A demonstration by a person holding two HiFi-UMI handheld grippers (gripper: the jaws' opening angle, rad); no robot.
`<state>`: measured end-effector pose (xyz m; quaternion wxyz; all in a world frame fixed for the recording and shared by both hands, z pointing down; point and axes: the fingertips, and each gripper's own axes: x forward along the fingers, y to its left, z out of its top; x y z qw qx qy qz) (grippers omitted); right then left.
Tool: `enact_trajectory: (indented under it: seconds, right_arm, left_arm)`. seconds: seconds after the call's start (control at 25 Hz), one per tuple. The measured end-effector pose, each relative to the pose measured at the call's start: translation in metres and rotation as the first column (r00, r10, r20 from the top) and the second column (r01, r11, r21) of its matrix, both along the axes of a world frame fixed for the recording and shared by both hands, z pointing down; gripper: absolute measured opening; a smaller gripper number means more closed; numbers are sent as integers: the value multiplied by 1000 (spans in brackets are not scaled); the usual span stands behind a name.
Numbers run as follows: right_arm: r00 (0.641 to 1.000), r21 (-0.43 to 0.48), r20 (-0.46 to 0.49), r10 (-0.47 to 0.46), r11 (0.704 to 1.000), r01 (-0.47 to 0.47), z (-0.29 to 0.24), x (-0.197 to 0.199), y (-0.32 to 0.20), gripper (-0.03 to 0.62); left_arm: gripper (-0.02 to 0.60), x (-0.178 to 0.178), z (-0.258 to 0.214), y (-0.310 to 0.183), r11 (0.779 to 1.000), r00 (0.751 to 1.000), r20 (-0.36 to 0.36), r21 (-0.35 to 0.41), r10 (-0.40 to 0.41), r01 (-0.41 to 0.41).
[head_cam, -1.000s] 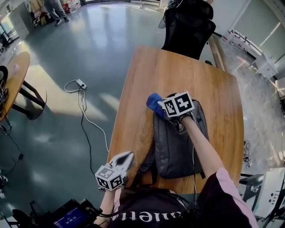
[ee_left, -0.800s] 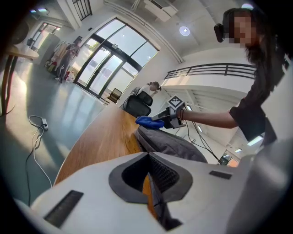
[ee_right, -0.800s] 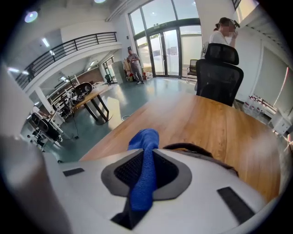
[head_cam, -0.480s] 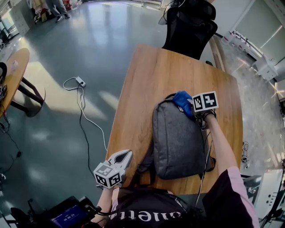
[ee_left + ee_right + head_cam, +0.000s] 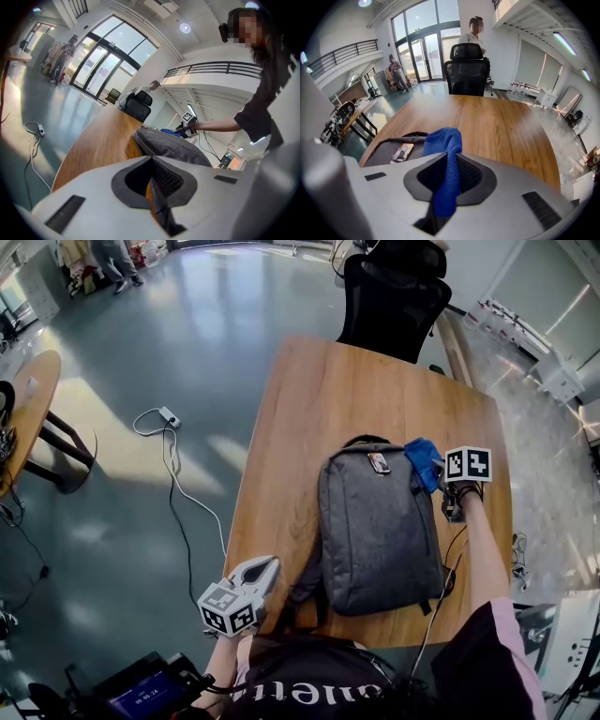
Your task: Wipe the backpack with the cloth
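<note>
One wooden surface (image 5: 309, 418), near edge hidden by the person, one grey backpack (image 5: 375, 531) flat on it, left gripper (image 5: 266, 567) pressed together at the near-left edge, right gripper (image 5: 441, 474) pinching one blue cloth (image 5: 424, 462) at the backpack's top right corner, cloth's tail buried between its jaws.

Left tongs (image 5: 270, 564) closed; right tongs (image 5: 440, 480) outstretched, pinching cloth (image 5: 423, 458).
</note>
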<state>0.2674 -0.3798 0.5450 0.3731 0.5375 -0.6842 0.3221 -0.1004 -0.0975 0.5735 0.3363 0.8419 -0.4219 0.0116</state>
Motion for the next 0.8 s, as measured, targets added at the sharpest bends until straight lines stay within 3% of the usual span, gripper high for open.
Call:
enact_trajectory:
  seconds: [0.2,0.32,0.56,0.8]
  right_arm:
    - [998,-16,-18,61,998,-61,8,30,20,61]
    - [997,14,18,72,997,-72,0,35,28,61]
    - [991,149,128,40,987,-59,-47,22,59,61]
    - [970,283,243,-24,958,-48,-82,-4,135,61]
  left_arm:
    - [-2,-1,-4,1,1000,1000,7,11,-1,1]
    - [-2,2,-7,5,1000,1000,16,22,5,-5]
    - [-3,12,-26,13,998,999,35,64,22,-24]
    - [-2,20,-42,27,994,998,59,106,26,-33]
